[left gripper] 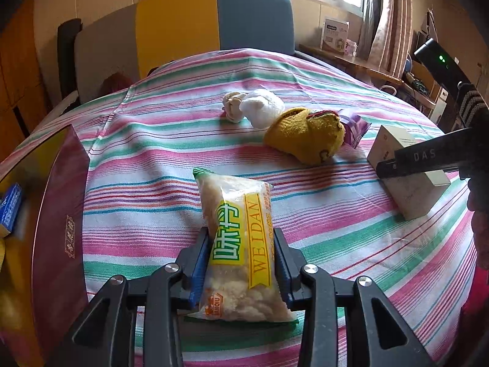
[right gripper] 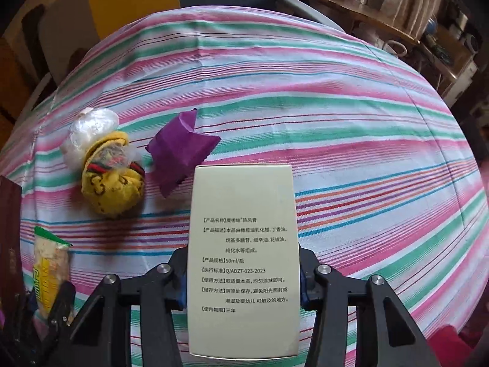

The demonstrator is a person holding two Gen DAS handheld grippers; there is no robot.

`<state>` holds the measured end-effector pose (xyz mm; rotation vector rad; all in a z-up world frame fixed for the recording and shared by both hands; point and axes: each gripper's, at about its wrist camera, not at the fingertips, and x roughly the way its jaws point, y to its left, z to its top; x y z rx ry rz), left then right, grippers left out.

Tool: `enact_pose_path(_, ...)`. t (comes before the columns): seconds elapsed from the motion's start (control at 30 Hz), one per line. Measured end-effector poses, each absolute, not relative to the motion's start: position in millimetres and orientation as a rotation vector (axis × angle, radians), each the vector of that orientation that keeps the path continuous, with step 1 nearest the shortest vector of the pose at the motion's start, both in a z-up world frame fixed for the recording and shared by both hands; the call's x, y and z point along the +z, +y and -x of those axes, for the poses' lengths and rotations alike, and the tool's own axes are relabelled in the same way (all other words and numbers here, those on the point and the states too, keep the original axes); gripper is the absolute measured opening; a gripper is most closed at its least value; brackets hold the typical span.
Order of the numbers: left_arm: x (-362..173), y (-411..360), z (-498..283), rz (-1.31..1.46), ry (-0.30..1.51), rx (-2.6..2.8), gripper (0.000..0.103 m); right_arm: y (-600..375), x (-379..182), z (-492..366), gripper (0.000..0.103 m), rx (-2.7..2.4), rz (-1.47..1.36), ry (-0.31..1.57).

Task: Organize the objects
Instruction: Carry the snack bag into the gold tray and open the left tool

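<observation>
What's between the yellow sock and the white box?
A purple packet lies between the yellow sock and the white box, clearest in the right wrist view.

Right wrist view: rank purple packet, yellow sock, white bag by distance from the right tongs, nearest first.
From the right tongs, shut on the cream box:
1. purple packet, just past the box top, slightly left
2. yellow sock, further left
3. white bag, behind the sock, far left

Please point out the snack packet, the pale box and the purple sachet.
snack packet (left gripper: 241, 232), left wrist view, on its yellow label.
pale box (right gripper: 244, 244), right wrist view, on its printed face.
purple sachet (right gripper: 178, 150), right wrist view, on its middle.
</observation>
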<state>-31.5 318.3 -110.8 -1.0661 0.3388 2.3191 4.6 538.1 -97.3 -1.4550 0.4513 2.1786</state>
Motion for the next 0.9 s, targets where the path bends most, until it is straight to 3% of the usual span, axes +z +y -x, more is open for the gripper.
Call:
enact_pose_path(0.63,-106.1,317.1,27.8,1.074,0.355,2.314,0.037,531.1,-95.5,-6.1,0.050,2.187,1.480,0.409)
enact_pose_path(0.9,-63.0,294.4,4.9,1.009,0.298,2.282,0.037,519.5,-93.0,-5.2,0.051,2.204,1.485,0.336)
